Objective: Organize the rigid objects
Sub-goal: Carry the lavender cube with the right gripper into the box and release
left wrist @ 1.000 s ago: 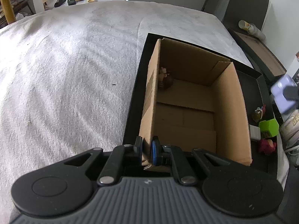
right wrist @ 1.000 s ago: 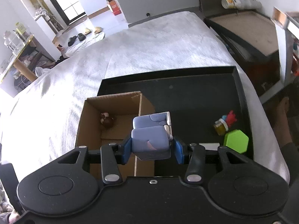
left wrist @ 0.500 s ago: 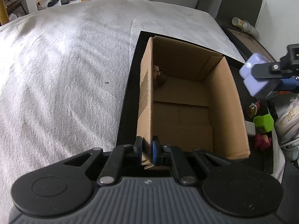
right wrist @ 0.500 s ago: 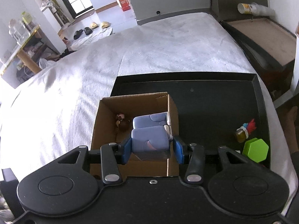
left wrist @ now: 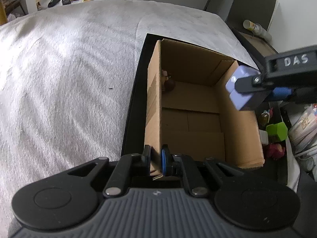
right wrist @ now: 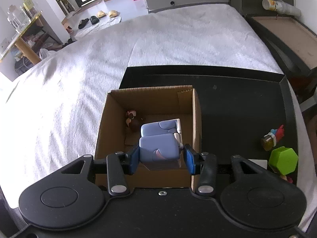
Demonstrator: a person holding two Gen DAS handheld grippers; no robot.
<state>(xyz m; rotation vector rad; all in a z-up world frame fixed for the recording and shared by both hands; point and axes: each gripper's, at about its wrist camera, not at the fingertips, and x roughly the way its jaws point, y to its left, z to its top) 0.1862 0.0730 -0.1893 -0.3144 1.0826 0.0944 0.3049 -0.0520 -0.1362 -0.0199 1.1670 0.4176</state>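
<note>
On the bed, left wrist view first: open brown cardboard box (left wrist: 198, 107) sits inside a shallow black tray (left wrist: 134, 103), which lies on a grey-white fuzzy blanket (left wrist: 69, 79). Left claw (left wrist: 156, 159) is clamped on the box's near left wall, pads pinching the cardboard edge w/ basically no gap. Small brown figurine (left wrist: 168, 83) lies in the far left corner of the box. Right claw (left wrist: 255, 91) comes in from the right, above the box's right wall, holding a pale blue blocky toy (left wrist: 237, 87). Beyond that wall, on the tray: green hexagonal block (left wrist: 276, 130), a small white block (left wrist: 263, 136), a red-pink figurine (left wrist: 275, 150) and a yellowish little figure (left wrist: 264, 118).

Right wrist view: blue pads of the right claw (right wrist: 161, 157) squeeze the blue toy (right wrist: 158, 148) from both sides, toy hanging over the box (right wrist: 150, 103) interior, not touching the bottom afaict. Brown figurine (right wrist: 133, 121) sits just behind it. Green hex block (right wrist: 283, 160) and a small figure w/ red and blue bits (right wrist: 272, 137) sit at the tray's (right wrist: 237, 109) right side, well apart from the box.
</note>
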